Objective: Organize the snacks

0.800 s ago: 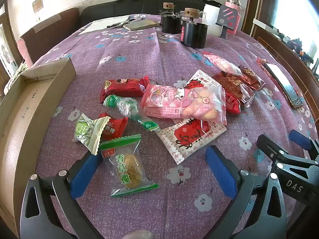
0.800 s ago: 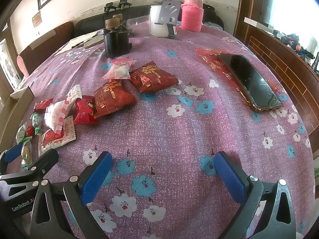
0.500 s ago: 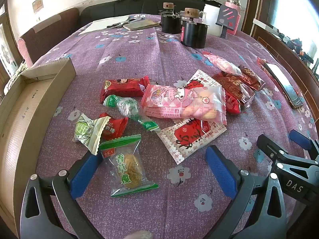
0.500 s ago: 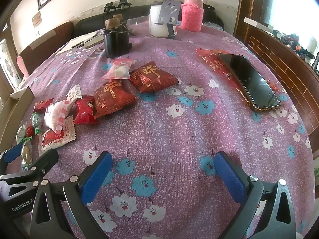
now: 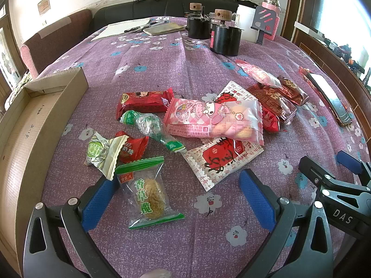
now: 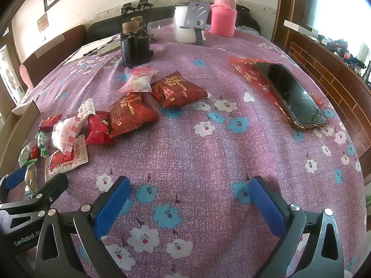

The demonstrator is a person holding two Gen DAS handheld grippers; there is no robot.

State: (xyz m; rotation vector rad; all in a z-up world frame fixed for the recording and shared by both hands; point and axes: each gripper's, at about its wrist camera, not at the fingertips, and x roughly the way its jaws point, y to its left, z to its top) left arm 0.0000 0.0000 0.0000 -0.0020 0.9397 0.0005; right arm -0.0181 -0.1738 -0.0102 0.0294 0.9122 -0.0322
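Several snack packets lie on the purple flowered tablecloth. My left gripper is open and low over the cloth. A clear green-edged packet lies between its blue fingers, nearer the left one. Beyond lie a green-white packet, a pink cartoon packet, a red-white packet and a red bar packet. An open cardboard box stands to the left. My right gripper is open and empty over bare cloth. Dark red packets lie ahead to its left.
A phone lies on a red wrapper at the right. Black canisters, a white jar, a pink flask and a notepad with pens stand at the far end. Wooden furniture borders the right side.
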